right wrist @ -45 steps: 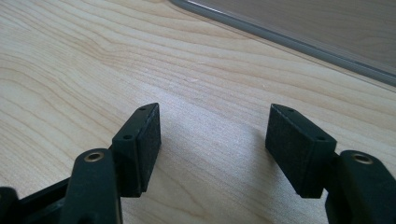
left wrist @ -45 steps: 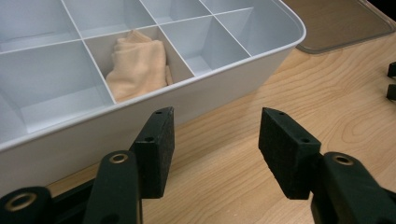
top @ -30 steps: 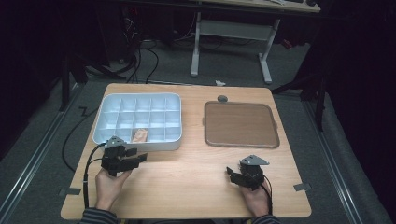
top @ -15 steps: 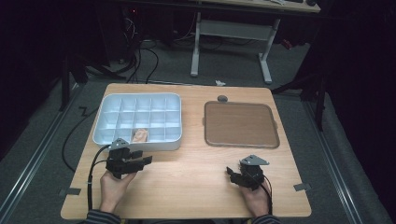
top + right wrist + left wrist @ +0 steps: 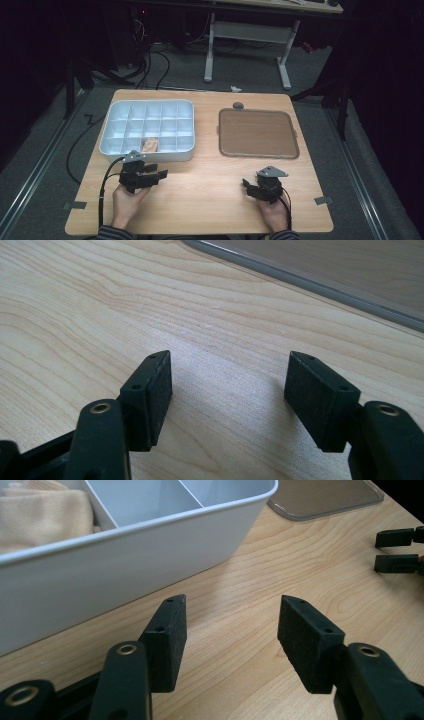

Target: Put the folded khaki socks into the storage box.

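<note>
My left gripper (image 5: 159,174) hung over the wood, jaws wide apart on nothing, just beside the white compartmented plastic tray (image 5: 117,150) holding the beige folded cloth (image 5: 149,145). Best to rise over that near wall first. Brown flat lid (image 5: 258,133) sat clear; my right gripper (image 5: 246,184) also gaped empty.

One white organizer (image 5: 117,145), one brown lid (image 5: 257,133), one cloth (image 5: 149,145)

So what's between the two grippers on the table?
Nothing: in the high view, bare wooden table lies between the left hand-held gripper and the right hand-held gripper.
</note>
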Demonstrator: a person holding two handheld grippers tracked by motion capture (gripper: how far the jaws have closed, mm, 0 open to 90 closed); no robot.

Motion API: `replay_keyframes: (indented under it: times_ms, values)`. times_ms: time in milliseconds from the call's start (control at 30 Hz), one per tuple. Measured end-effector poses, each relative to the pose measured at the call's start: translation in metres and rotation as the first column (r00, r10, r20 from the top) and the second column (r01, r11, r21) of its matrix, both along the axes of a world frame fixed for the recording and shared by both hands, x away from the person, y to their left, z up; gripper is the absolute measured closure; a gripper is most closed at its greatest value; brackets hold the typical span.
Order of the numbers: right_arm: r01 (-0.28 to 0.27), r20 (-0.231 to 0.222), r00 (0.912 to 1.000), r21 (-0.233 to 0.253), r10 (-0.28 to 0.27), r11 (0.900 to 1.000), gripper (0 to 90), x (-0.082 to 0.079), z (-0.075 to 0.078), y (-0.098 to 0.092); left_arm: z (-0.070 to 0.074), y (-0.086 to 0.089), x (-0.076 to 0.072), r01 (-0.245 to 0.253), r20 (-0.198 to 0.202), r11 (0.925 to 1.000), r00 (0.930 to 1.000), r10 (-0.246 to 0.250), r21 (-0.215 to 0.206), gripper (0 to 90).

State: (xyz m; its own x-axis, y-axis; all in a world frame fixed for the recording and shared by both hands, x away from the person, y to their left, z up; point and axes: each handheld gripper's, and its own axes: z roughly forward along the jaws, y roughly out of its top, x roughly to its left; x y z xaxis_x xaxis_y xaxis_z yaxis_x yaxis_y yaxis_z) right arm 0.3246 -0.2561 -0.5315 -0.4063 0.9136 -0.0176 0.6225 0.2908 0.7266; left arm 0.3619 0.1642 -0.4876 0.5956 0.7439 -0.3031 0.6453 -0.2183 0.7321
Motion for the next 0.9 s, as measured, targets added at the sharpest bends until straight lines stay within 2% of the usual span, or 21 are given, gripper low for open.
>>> replay_keyframes:
  times_ms: [233,400,500,900]
  values:
    - [0.001,-0.001,1.0,0.001,-0.001,1.0,35.5,0.0,0.0,0.0,-0.005,-0.003,-0.001,0.002,-0.002,0.9999,1.0,-0.002,0.011,46.0]
    - [0.001,-0.001,1.0,0.001,-0.001,1.0,35.5,0.0,0.0,0.0,-0.01,-0.007,-0.002,0.007,-0.017,0.9998,0.9998,-0.007,0.021,46.4]
    - [0.001,-0.001,1.0,0.001,-0.001,1.0,35.5,0.0,0.0,0.0,-0.014,-0.01,-0.004,0.013,-0.013,0.9987,0.9998,-0.013,0.049,46.6]
    - [0.001,0.0,1.0,0.0,-0.001,1.0,35.4,0.0,0.0,0.0,-0.025,-0.013,-0.007,-0.006,-0.002,0.9978,1.0,0.006,0.066,46.2]
